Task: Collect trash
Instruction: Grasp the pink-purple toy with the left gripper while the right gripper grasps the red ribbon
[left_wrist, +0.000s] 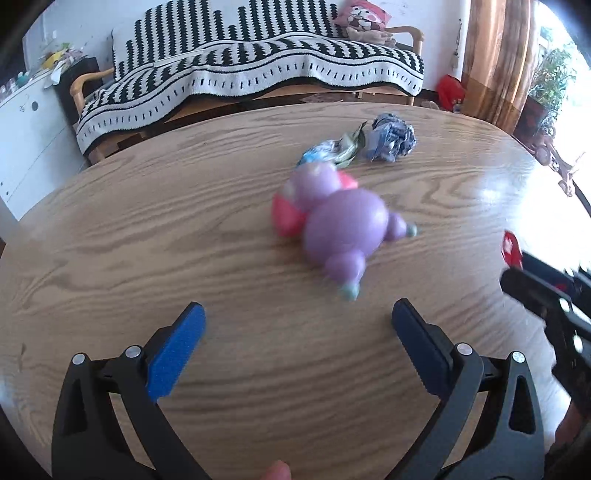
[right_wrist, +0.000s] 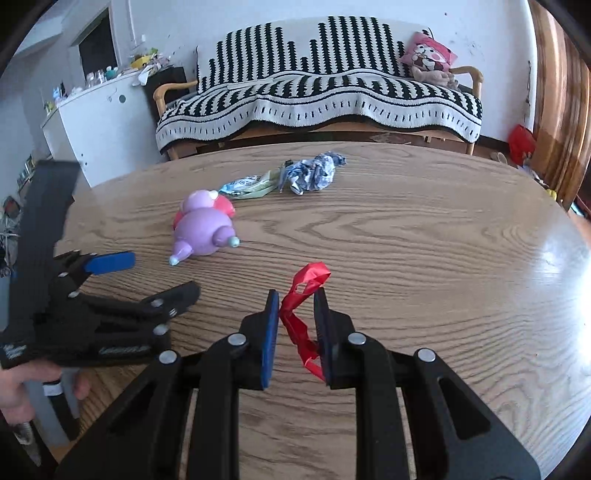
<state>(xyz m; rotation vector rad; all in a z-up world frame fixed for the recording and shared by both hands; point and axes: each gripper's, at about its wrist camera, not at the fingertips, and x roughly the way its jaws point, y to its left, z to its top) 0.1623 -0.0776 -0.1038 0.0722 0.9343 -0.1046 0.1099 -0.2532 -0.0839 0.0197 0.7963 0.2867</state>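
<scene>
My right gripper (right_wrist: 296, 295) is shut on a red wrapper (right_wrist: 303, 295) and holds it above the wooden table (right_wrist: 406, 240). My left gripper (left_wrist: 297, 314) is open and empty, just short of a purple and pink toy (left_wrist: 340, 218) lying on its side; the left gripper shows at the left of the right wrist view (right_wrist: 155, 273). Behind the toy (right_wrist: 203, 225) lie a blue-green wrapper (left_wrist: 325, 151) and a crumpled blue-white wrapper (left_wrist: 391, 138). Both show in the right wrist view, the blue-green wrapper (right_wrist: 247, 186) and the crumpled one (right_wrist: 314, 171).
A sofa with a black-and-white striped blanket (right_wrist: 317, 92) stands behind the table. A white cabinet (right_wrist: 99, 125) is at the far left. A brown curtain (left_wrist: 495, 55) and a red bag (left_wrist: 448, 90) are at the right.
</scene>
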